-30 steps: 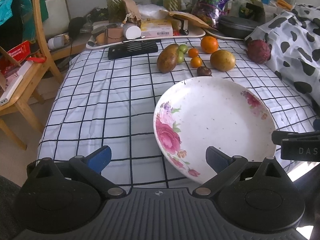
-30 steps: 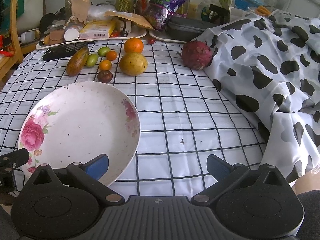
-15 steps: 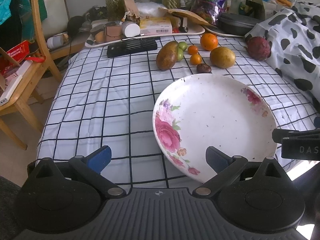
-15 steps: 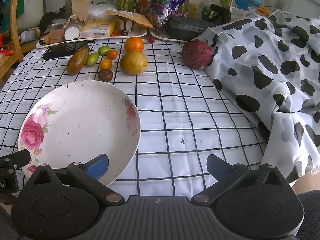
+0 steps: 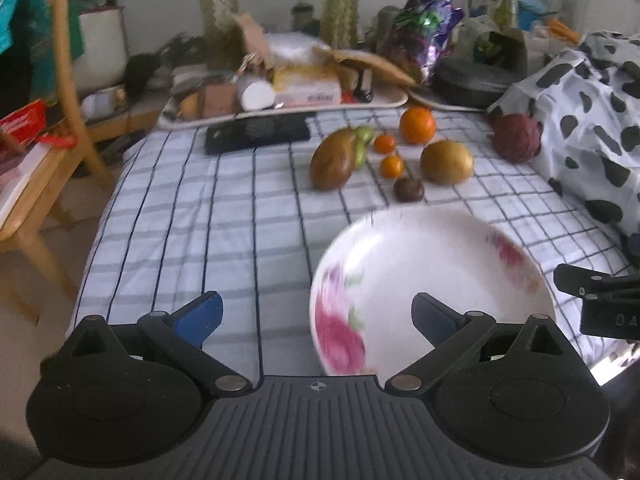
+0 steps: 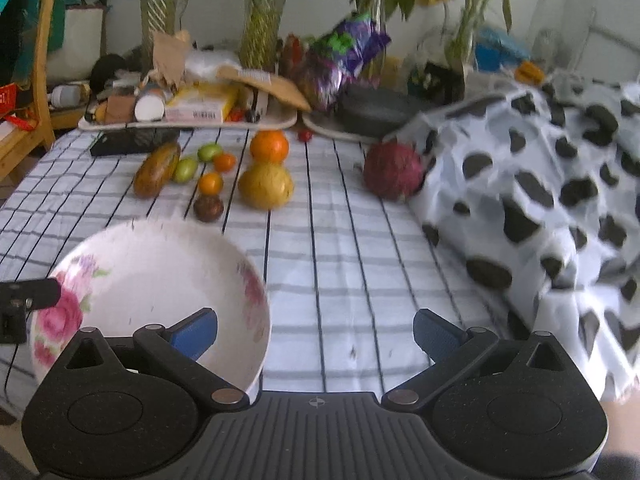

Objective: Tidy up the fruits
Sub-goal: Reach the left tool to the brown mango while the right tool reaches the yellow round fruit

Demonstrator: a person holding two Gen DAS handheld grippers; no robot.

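One floral plate [image 5: 436, 264] sits on the checked tablecloth [image 5: 224, 216] nearest the cameras, with nothing on it, and nine fruits lie beyond it toward the cluttered far edge. Counted in the right wrist view: one long brown mango [image 6: 157, 169] at the left of the group; two small green fruits [image 6: 209, 152] just beside it, one behind the other; two small tangerines [image 6: 210, 183] in a line toward the plate; one dark round fruit [image 6: 208, 208] closest to the plate's far rim; one large orange [image 6: 269, 146] at the back; one yellow-green mango [image 6: 265, 185] directly in front of that orange and touching or nearly touching it; and one dark red dragon fruit [image 6: 393, 176] well apart to the right, against the cow-print cloth [image 6: 552, 216]. A tiny red item [image 6: 305, 135] near the tray is too small to identify. The left gripper [image 5: 316, 316] hangs with its two blue-padded fingers spread wide, holding nothing, its right finger over the plate's near part. The right gripper [image 6: 315, 334] is likewise wide apart and empty, its left finger over the plate's right side. One black flat device [image 5: 258, 133] lies left of the fruit.
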